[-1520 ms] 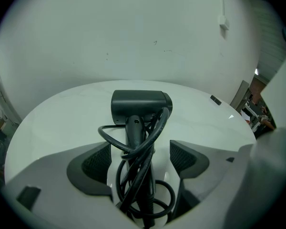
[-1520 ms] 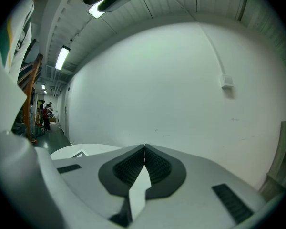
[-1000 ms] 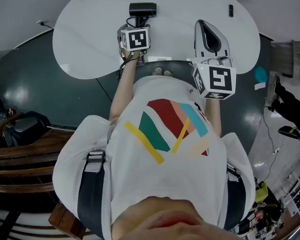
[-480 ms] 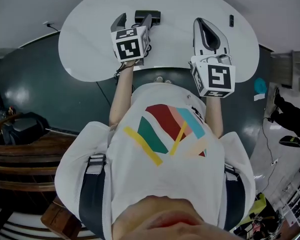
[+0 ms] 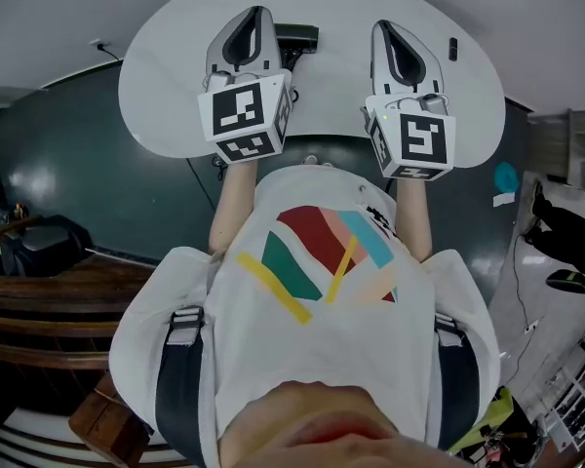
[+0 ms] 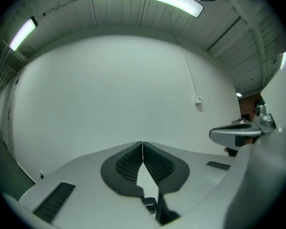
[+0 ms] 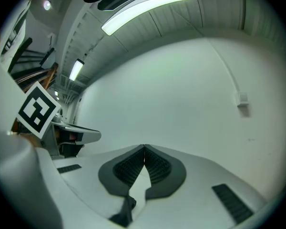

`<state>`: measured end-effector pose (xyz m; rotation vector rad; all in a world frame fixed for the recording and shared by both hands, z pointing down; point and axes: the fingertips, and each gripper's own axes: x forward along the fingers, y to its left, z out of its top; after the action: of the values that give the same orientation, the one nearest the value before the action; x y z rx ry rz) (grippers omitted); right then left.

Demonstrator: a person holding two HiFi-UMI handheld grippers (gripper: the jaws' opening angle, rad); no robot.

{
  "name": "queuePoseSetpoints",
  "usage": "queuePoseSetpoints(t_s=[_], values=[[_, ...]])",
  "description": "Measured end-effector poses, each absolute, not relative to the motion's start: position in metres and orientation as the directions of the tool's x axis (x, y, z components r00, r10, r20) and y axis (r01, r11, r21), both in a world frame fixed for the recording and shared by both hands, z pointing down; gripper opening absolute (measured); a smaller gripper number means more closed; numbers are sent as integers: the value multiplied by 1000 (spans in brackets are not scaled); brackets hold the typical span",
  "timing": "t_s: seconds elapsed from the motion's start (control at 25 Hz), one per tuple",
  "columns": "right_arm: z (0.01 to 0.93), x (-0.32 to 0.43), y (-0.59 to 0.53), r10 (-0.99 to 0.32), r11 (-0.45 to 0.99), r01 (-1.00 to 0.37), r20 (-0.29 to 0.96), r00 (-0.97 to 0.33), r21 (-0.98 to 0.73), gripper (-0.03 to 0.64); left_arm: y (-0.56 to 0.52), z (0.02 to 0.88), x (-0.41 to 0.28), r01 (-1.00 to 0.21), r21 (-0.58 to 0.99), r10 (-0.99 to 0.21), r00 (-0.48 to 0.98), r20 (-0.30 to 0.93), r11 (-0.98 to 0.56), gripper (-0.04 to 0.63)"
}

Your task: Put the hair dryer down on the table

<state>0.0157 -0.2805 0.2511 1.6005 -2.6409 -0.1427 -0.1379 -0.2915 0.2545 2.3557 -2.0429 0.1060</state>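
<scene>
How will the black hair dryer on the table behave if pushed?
The hair dryer looks like a rigid black body lying on the smooth white table, so it would probably slide, not flop or roll. Only part of it shows in the head view, so weight and tippiness are guesswork.

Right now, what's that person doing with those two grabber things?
A person holds a gripper in each hand above a white table. The dark hair dryer lies on the table, just past the left gripper, and nothing grips it. The left gripper's jaws are closing together with nothing between them. The right gripper is shut and empty too. So the dryer looks already put down, and both grippers are off it.
</scene>
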Motion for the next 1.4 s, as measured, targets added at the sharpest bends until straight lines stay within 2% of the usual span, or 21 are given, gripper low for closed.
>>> queuePoseSetpoints(t_s=[0.36, 1.4], values=[[274, -5, -265, -874, 486, -870, 25, -485, 81, 11, -262, 239, -128, -978, -91, -977, 197, -80, -189, 17], [278, -3, -257, -863, 505, -860, 30, -505, 64, 11, -255, 243, -128, -981, -102, -984, 170, -54, -164, 16]])
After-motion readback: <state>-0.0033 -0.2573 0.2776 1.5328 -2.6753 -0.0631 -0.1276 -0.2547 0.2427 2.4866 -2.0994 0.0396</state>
